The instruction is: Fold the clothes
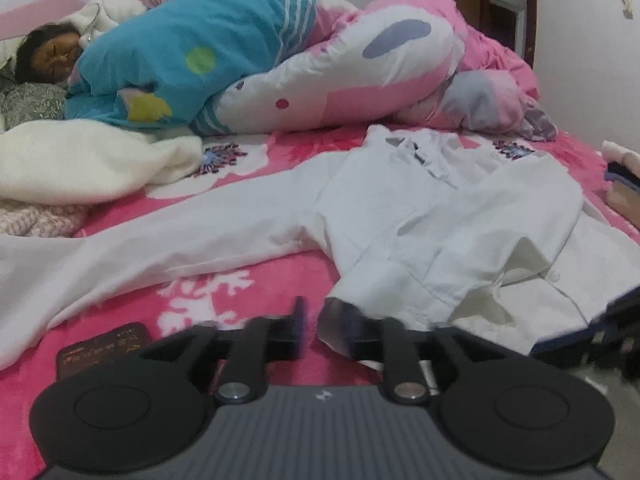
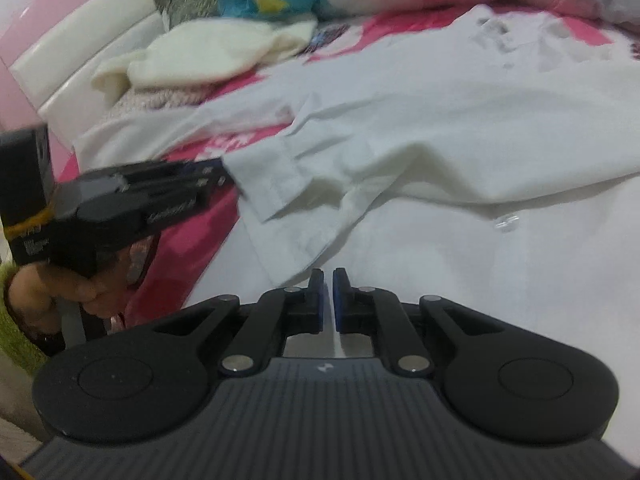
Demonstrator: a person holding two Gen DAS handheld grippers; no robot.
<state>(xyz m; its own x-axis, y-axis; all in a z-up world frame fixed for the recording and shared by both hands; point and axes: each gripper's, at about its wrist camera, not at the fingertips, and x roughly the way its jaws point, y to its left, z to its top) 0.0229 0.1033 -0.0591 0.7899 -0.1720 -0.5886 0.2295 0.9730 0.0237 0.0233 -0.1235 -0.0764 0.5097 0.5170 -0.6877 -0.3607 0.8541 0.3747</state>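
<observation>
A white button shirt (image 1: 440, 216) lies spread on the pink flowered bedspread (image 1: 240, 280), with one long sleeve (image 1: 160, 248) stretched out to the left. My left gripper (image 1: 320, 316) is open; pink bedspread shows between its fingers, and a corner of the shirt's cuff (image 1: 344, 320) drapes over the right finger. In the right wrist view the left gripper (image 2: 218, 174) sits at that cuff (image 2: 272, 184), carried by a hand (image 2: 60, 292). My right gripper (image 2: 328, 300) rests low on the shirt (image 2: 440, 120), its blue pads nearly together with a thin strip of white cloth between them.
A person (image 1: 48, 56) sleeps at the back left under a blue quilt (image 1: 180, 52) and a pink and white duvet (image 1: 380, 64). A cream blanket (image 1: 88, 164) lies at the left. A dark flat object (image 1: 104, 348) rests near my left gripper. Folded items (image 1: 620, 176) sit at the right edge.
</observation>
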